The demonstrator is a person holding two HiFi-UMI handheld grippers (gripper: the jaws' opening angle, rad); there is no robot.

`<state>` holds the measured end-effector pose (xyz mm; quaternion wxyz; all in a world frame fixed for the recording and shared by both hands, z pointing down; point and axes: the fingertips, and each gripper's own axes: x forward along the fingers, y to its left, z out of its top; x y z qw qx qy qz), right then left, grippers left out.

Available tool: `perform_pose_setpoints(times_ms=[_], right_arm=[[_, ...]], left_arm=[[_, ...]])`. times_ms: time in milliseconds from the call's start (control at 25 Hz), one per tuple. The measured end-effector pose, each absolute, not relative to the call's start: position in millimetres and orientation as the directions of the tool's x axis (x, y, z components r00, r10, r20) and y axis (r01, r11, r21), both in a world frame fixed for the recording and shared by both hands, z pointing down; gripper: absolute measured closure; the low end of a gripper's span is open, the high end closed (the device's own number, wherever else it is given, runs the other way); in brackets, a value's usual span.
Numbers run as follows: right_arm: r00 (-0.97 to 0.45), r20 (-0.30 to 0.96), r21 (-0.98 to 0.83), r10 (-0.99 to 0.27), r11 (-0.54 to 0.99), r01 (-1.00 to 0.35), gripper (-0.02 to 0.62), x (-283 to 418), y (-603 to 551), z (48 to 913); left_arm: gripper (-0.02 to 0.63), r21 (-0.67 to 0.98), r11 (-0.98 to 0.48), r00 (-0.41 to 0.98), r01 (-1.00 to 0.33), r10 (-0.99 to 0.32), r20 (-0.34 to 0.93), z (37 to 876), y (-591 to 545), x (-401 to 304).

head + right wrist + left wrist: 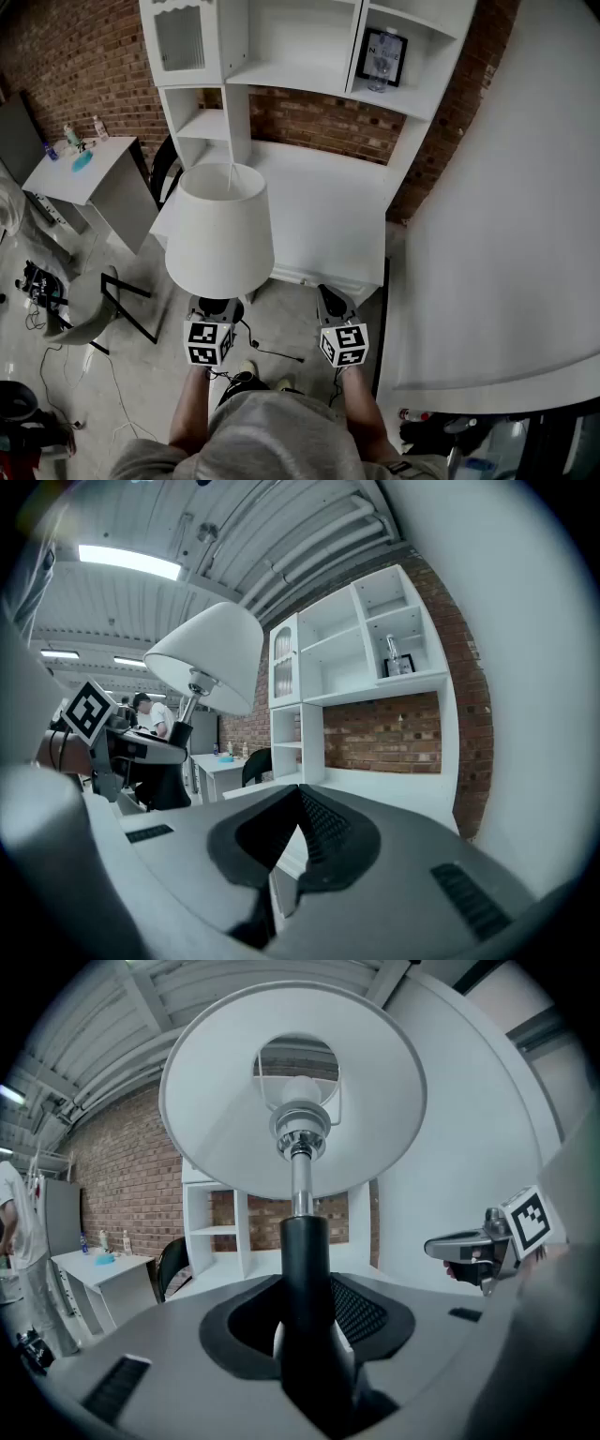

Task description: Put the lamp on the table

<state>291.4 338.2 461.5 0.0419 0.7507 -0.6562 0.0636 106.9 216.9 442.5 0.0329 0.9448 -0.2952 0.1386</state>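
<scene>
While the head view shows the white-shaded, black-stemmed lamp (pixel 220 234) held short of the white table (pixel 323 211), its base could clip the table's edge. In the left gripper view, the left gripper (pixel 305 1312) clamps only the stem, risking a swivel. The right gripper view shows the right gripper (pixel 298 794) closed and empty.

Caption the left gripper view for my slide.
Left gripper clamps the lamp upright by its black stem, right gripper alongside, white shelved desk and brick wall ahead.
</scene>
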Motion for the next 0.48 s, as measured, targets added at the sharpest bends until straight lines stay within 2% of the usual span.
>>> perform_pose_setpoints(times_ms=[480], right_arm=[[0.072, 0.149, -0.027, -0.986, -0.077, -0.997, 0.571, 286.2, 313.8, 463.3]], left_arm=[[0.445, 0.0, -0.804, 0.77, -0.594, -0.569, 0.288, 446.4, 203.3, 98.5]])
